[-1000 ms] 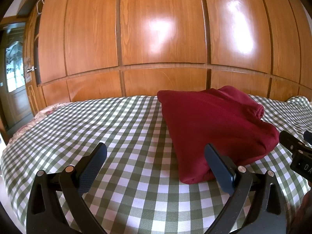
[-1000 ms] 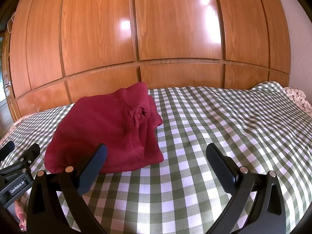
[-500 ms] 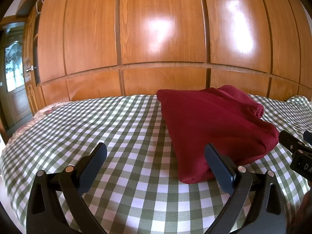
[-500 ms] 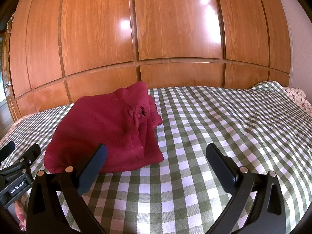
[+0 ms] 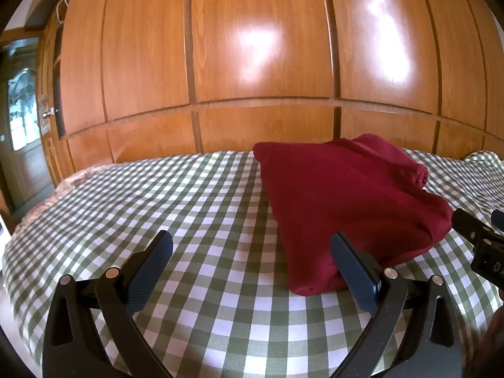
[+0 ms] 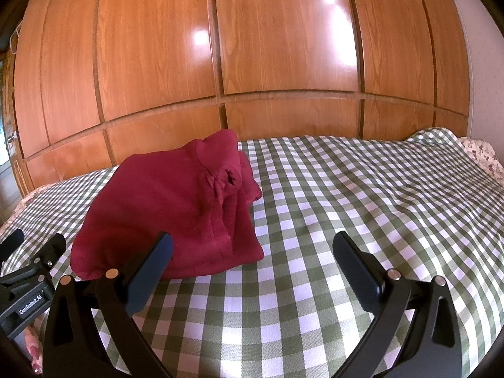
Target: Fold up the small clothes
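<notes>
- Garment [image 5: 346, 201]: dark red, folded into a thick bundle on the bed [image 5: 189, 208]; its near left edge is hidden behind a gripper finger in each view. A rolled cuff or collar [image 6: 231, 174] sits on top; which it is, unclear.
- Left gripper [image 5: 252, 252]: jaws wide apart, empty, garment at 1 o'clock.
- Right gripper [image 6: 252, 252]: jaws wide apart, empty, garment at 11 o'clock.
- Bed: green-white check cover; near edge cut off.
- Wardrobe [image 5: 252, 47]: glossy wood panels at 12 o'clock, top cropped.
</notes>
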Tool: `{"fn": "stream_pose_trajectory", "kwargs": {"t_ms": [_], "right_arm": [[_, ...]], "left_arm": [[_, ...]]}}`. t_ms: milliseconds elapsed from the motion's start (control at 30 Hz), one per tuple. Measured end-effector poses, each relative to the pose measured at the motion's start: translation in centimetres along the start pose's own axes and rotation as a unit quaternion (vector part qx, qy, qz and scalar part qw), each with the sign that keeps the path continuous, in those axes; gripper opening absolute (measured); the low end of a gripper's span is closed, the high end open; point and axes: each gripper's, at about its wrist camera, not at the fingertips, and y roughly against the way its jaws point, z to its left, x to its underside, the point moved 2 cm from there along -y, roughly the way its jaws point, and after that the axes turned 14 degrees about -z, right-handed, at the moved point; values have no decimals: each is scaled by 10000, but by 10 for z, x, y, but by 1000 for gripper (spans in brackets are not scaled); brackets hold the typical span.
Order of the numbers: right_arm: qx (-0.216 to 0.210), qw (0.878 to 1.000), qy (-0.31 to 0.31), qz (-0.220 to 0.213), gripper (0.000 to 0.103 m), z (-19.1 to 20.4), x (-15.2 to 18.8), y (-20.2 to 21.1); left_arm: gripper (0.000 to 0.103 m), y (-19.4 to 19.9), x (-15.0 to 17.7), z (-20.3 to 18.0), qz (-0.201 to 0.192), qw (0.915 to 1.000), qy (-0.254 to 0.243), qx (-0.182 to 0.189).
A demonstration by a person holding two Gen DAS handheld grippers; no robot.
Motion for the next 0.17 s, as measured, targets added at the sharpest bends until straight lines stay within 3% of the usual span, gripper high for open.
{"fn": "stream_pose_trajectory", "kwargs": {"t_ms": [167], "right_arm": [[-85,9973,-426,600,101,-24,-7,-20]], "left_arm": [[99,-11,0,22,364,9988,327,42]]}}
